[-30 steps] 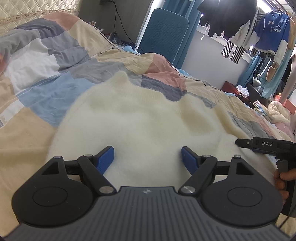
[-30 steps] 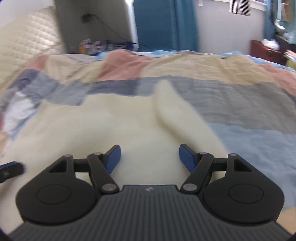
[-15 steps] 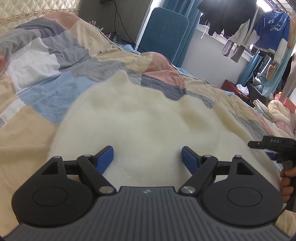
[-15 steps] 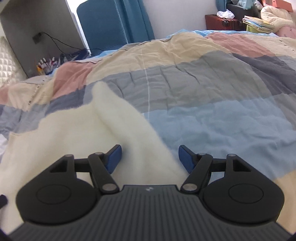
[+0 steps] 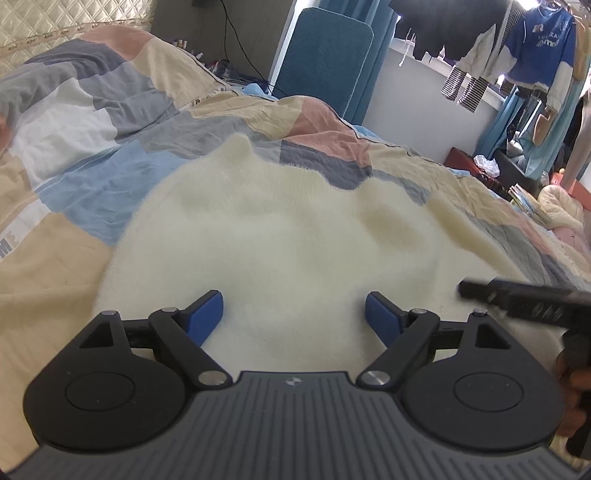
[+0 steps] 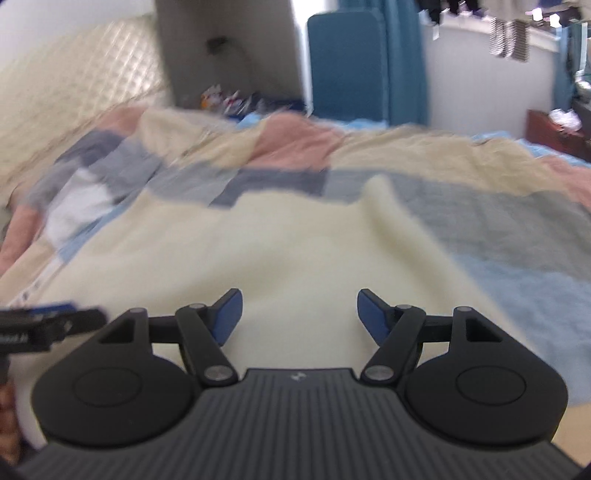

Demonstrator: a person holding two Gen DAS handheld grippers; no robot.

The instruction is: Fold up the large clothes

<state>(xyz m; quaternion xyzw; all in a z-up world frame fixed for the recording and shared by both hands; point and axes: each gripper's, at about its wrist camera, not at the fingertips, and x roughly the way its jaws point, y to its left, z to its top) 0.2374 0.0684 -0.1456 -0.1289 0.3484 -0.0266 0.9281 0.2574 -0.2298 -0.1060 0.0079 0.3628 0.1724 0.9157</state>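
Observation:
A fluffy cream sweater (image 5: 295,236) lies spread on the patchwork quilt (image 5: 92,110). It also shows, blurred, in the right wrist view (image 6: 280,254), where a sleeve (image 6: 402,221) runs up to the right. My left gripper (image 5: 294,314) is open and empty, just above the sweater's near part. My right gripper (image 6: 298,314) is open and empty over the sweater. Its black body (image 5: 524,299) shows at the right edge of the left wrist view. The left gripper's body (image 6: 40,325) shows at the left edge of the right wrist view.
The quilt (image 6: 480,206) covers a bed with a padded headboard (image 5: 55,26). A blue chair (image 5: 325,62) stands behind the bed. Clothes (image 5: 535,48) hang at the back right. Clutter and books (image 5: 524,195) lie at the right.
The right gripper swung back left from the bare quilt and now points over the sweater, blurred with motion. The left gripper has barely moved. Both jaws stay open.

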